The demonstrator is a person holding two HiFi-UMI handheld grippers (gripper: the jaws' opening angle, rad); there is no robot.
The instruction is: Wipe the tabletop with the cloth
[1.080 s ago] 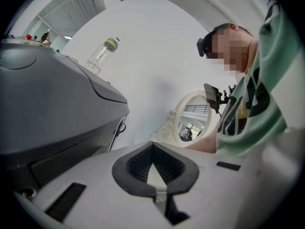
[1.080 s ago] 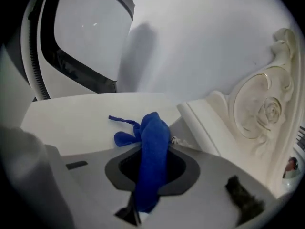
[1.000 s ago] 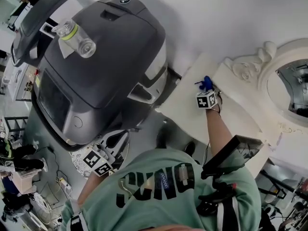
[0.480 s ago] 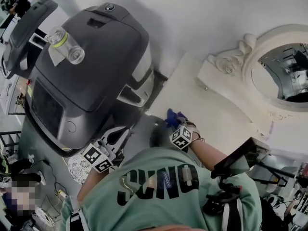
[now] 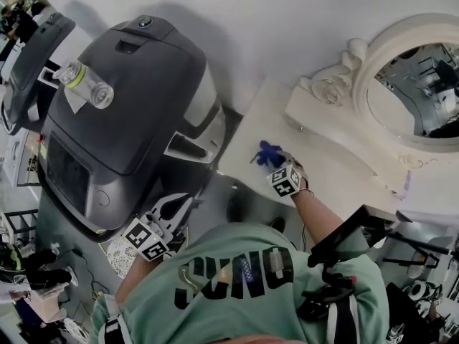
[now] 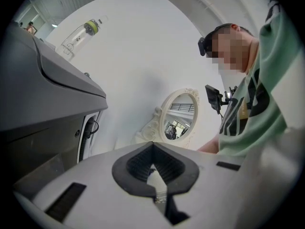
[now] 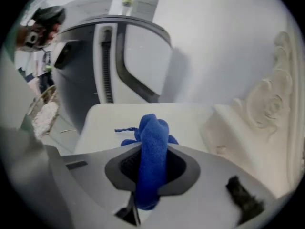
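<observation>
1. A plain white wall (image 5: 287, 20) fills the backdrop.
2. A large dark grey machine (image 5: 122, 113) stands against it, with a clear bottle (image 5: 82, 84) on top.
3. An ornate cream oval mirror (image 5: 358, 70) stands to the right.
4. A grey floor (image 5: 219, 192) shows below.

Prob. a lab/test room: big grey machine (image 5: 136, 106) w/ plastic bottle (image 5: 84, 84) on top, white walls (image 5: 287, 20), ornate mirror (image 5: 423, 70) on white worktop (image 5: 247, 145).

Bare tabletop (image 5: 247, 142) runs narrow between the grey machine (image 5: 122, 113) and ornate mirror (image 5: 337, 92).
</observation>
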